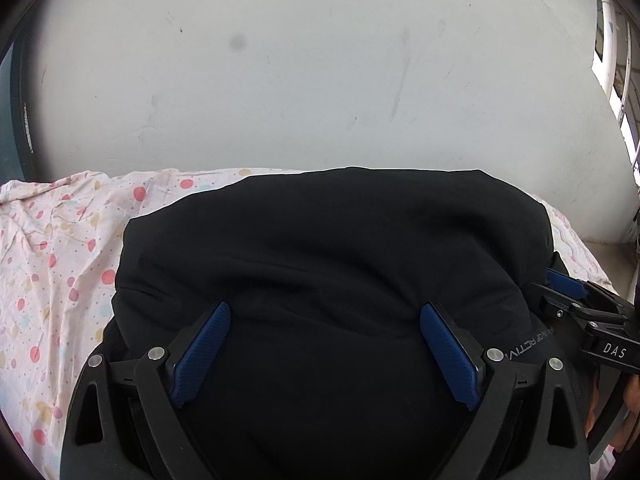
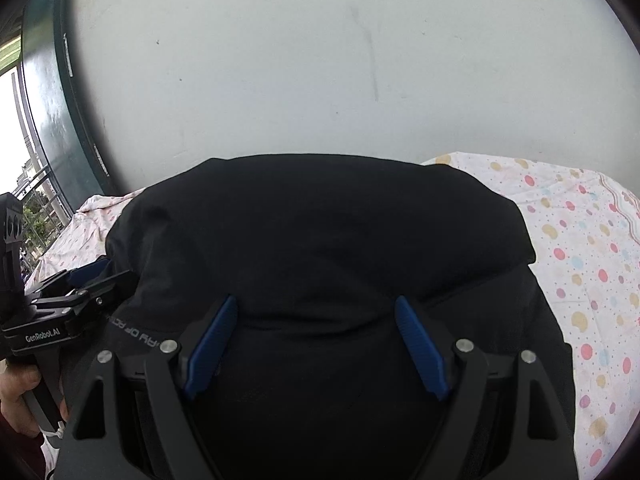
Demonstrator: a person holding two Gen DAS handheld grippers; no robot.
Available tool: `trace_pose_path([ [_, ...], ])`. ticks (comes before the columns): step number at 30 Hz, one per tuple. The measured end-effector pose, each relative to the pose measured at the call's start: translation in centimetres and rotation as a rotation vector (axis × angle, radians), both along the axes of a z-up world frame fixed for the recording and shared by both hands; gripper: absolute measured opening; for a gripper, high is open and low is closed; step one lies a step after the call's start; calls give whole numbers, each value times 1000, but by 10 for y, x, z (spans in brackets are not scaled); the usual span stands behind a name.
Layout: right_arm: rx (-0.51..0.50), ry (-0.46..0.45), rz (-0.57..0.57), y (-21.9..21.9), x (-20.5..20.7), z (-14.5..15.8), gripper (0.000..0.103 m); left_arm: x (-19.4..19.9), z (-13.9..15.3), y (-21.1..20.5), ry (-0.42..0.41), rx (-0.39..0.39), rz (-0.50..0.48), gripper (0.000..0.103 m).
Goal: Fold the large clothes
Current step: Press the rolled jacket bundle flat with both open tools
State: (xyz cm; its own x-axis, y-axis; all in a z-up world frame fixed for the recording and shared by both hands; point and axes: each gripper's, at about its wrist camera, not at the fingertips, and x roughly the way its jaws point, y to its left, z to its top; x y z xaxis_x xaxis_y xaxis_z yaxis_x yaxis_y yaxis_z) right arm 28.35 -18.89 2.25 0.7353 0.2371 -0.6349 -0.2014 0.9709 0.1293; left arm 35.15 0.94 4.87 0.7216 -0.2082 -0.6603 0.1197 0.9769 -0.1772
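Observation:
A large black garment (image 1: 328, 240) lies bunched in a thick folded mound on a dotted bedsheet (image 1: 52, 264); grey lettering (image 1: 532, 340) shows near its right side. My left gripper (image 1: 326, 308) stands open and wide above the garment's near fold, its blue pads (image 1: 200, 356) apart from the cloth bulging between them. In the right wrist view the same black garment (image 2: 320, 232) fills the middle, and my right gripper (image 2: 316, 300) is open over its near fold. Each gripper shows in the other's view: the right gripper (image 1: 576, 300) at the garment's right edge, the left gripper (image 2: 80, 284) at its left edge.
A scuffed white wall (image 1: 320, 80) rises right behind the bed. A dark green door frame (image 2: 52, 120) with an outdoor railing is at the left, a window (image 1: 616, 80) at the right. The dotted sheet (image 2: 580, 260) lies bare beside the garment. A hand (image 2: 20, 396) holds the left gripper's handle.

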Motion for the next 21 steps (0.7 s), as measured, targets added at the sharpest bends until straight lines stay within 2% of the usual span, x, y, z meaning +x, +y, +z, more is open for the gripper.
trace_pose_path([
  [13,13,77,-61,-12,67,-8,82,53,-9,-4,57,12,47,98],
  [17,20,107,-74,-17,86,-14,86,68,-21,6,112,-43,66,99],
  [21,59,129,-91,-29,100,-16,87,80,-22,21,170,-114,90,99],
])
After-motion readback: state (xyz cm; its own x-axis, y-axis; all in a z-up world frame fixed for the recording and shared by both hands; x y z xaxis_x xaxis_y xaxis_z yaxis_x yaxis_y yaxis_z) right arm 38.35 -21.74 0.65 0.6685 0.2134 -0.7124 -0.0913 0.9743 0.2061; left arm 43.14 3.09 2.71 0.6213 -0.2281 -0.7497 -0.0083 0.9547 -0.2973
